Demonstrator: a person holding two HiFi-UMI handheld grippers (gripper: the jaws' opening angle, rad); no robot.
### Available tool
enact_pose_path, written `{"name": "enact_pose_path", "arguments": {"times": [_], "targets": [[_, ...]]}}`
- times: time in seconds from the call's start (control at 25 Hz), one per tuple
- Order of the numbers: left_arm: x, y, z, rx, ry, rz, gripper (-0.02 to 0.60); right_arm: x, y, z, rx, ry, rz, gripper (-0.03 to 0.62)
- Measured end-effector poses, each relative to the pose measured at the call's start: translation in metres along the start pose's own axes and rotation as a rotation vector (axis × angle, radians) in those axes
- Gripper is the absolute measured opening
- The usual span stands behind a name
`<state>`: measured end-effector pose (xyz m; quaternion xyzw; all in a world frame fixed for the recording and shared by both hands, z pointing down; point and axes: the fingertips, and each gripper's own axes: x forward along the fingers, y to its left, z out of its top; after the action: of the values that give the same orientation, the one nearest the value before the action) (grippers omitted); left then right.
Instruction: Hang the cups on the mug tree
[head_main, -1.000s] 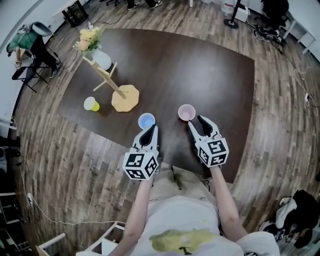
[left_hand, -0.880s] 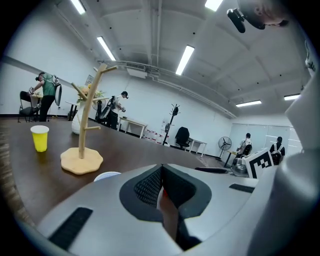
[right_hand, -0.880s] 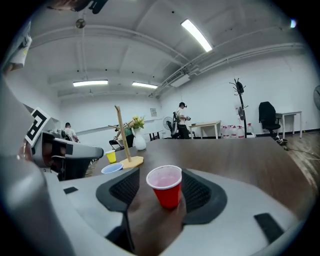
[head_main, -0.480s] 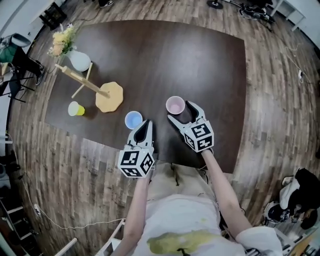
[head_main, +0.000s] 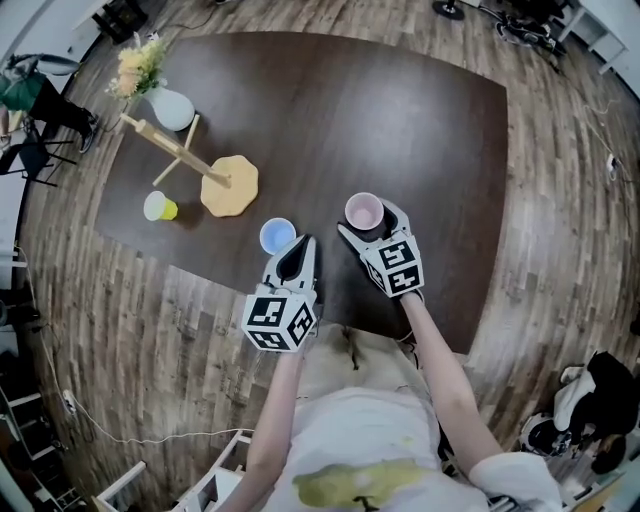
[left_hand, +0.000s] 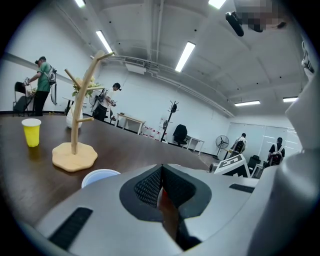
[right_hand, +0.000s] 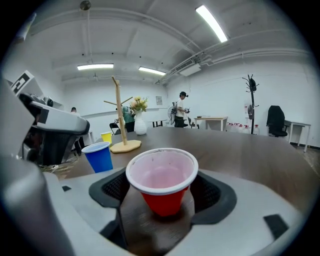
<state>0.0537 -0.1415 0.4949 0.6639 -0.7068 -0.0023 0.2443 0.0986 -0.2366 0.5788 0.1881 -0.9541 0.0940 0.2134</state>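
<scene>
Dark wooden desk (head_main: 430, 120) bears a likely light, crushable red plastic cup (right_hand: 162, 182) between the right gripper (head_main: 368, 222)'s just-opened jaws, untouched; grip mid-wall gently. Jaws of the left gripper (left_hand: 161, 172) are clenched, empty.

I'm seeing left tongs (head_main: 305, 245) & right tongs (head_main: 370, 222) wearing grey shells w/ black ribbed pads (right_hand: 116, 188), each carrying a white cube (head_main: 282, 320) w/ black square markers. Person's wearing a pale short-sleeve tee (head_main: 350, 425) w/ yellow-green print (head_main: 350, 482), khaki trousers (head_main: 345, 365).

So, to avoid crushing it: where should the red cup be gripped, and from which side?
Probably the side wall just below the rim, from the near side: the red cup stands upright and tapers downward. The right claw, jaws just opened, has it between them.
</scene>
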Motion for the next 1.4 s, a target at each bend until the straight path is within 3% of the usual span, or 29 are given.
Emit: {"name": "enact_pose_path", "arguments": {"times": [0.48,1.12,1.4], "targets": [[-0.011,0.006,0.010,-0.010,-0.041,0.055,0.023,0.000,-0.001,0.028,-0.025,-0.037,0.024,0.350],[-0.063,0.045,0.039,-0.029,-0.159,0.207,0.023,0.005,0.038,0.115,-0.112,-0.180,0.115,0.319],[-0.078,0.062,0.058,-0.035,-0.195,0.241,0.023,0.015,0.045,0.154,-0.155,-0.235,0.138,0.319]]}}
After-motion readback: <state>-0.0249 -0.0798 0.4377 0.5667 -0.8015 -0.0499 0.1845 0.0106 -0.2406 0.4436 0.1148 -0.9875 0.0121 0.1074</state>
